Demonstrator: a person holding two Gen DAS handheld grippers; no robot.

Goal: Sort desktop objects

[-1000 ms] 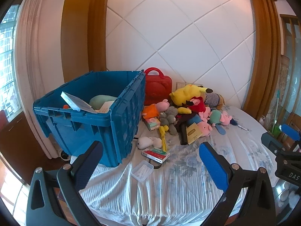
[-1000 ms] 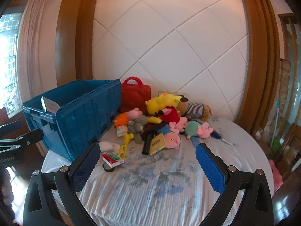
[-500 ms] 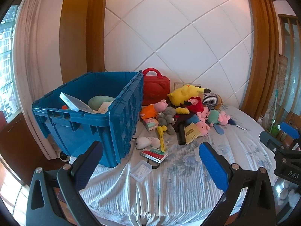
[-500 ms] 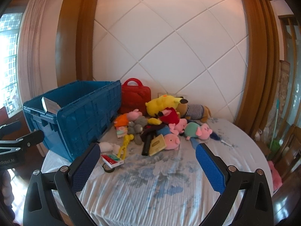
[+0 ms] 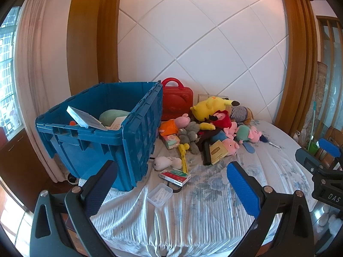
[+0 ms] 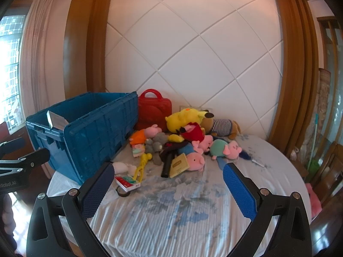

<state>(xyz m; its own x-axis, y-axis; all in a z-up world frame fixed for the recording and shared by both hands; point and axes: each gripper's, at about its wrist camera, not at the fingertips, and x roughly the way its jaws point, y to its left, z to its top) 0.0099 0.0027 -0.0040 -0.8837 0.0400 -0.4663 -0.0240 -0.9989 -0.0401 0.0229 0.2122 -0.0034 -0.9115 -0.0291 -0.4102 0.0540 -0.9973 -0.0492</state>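
A blue crate (image 5: 111, 135) stands at the table's left, holding a white box (image 5: 85, 118) and a pale green cushion (image 5: 113, 115). It also shows in the right wrist view (image 6: 90, 137). A pile of plush toys lies beside it, with a yellow plush (image 5: 210, 107) on top. A red-green card box (image 5: 174, 175), a clear plastic case (image 5: 160, 194) and a white plush (image 5: 167, 162) lie nearer. My left gripper (image 5: 171, 189) is open and empty above the table's near edge. My right gripper (image 6: 169, 191) is open and empty, farther right.
A red case (image 5: 176, 100) stands against the white panelled wall. The table (image 6: 171, 224) has a floral cloth. A yellow toy (image 6: 142, 166) and a tape roll (image 6: 122, 191) lie near the card box. Chairs (image 6: 328, 171) stand at the right.
Both grippers have drifted slightly, so the scene sits a little lower and left in the left wrist view. Nothing on the table has moved.
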